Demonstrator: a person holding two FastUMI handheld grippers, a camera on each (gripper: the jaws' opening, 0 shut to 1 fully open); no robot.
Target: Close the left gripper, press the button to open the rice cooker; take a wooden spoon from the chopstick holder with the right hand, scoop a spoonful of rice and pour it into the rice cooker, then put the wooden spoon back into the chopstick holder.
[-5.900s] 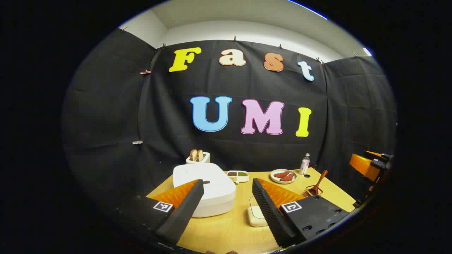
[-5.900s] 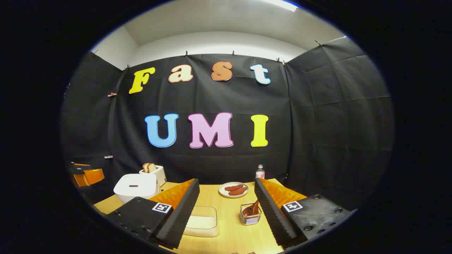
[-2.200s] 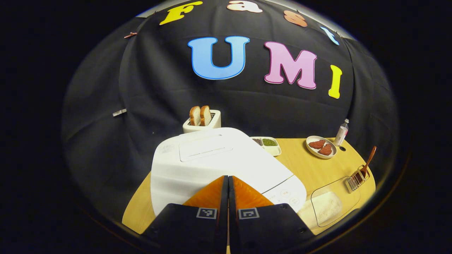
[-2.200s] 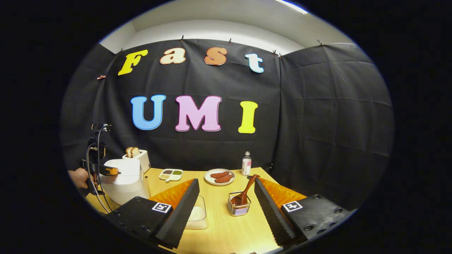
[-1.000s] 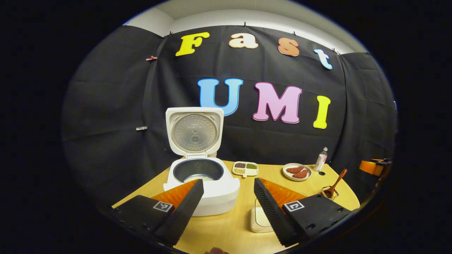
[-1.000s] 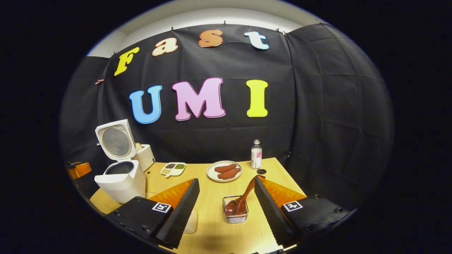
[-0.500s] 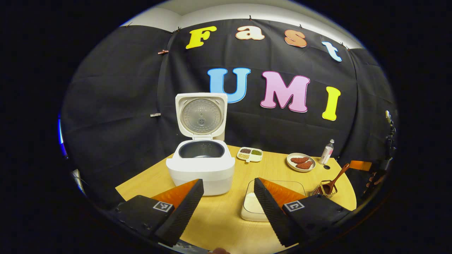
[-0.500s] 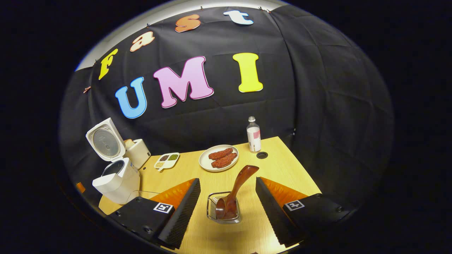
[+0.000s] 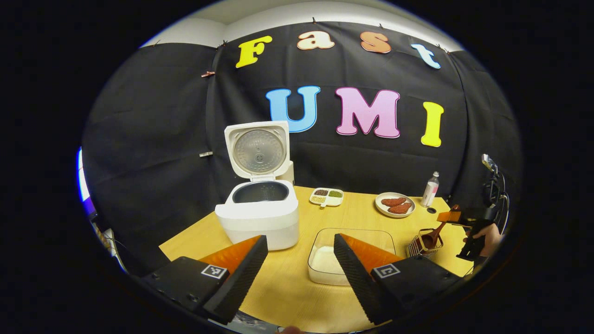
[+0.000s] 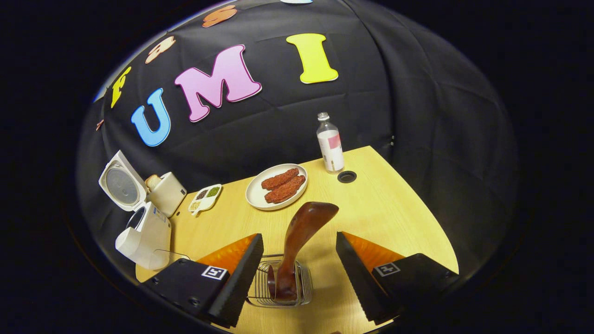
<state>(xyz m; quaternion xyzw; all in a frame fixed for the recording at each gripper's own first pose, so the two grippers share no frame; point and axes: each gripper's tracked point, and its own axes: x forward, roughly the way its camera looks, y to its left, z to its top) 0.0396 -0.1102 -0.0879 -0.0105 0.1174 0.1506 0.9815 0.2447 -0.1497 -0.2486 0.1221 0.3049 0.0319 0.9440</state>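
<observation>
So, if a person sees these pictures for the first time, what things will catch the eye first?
Probably the white rice cooker at the table's left, its lid standing straight up and the dark inner pot exposed. Next, in the right gripper view, the wooden spoon rising from the wire chopstick holder, its handle between the open fingers of the right gripper, untouched. A clear tray of rice sits beside the cooker.

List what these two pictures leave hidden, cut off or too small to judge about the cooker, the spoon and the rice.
- Rice cooker: left gripper view, the pot's floor sits below its rim, so its contents stay hidden.
- Wooden spoon: right gripper view, its bowl stands down inside the wire chopstick holder, behind the wires.
- Rice dish: left gripper view, the left gripper finger covers part of it.
- Divided dish: right gripper view, contents too small.
</observation>
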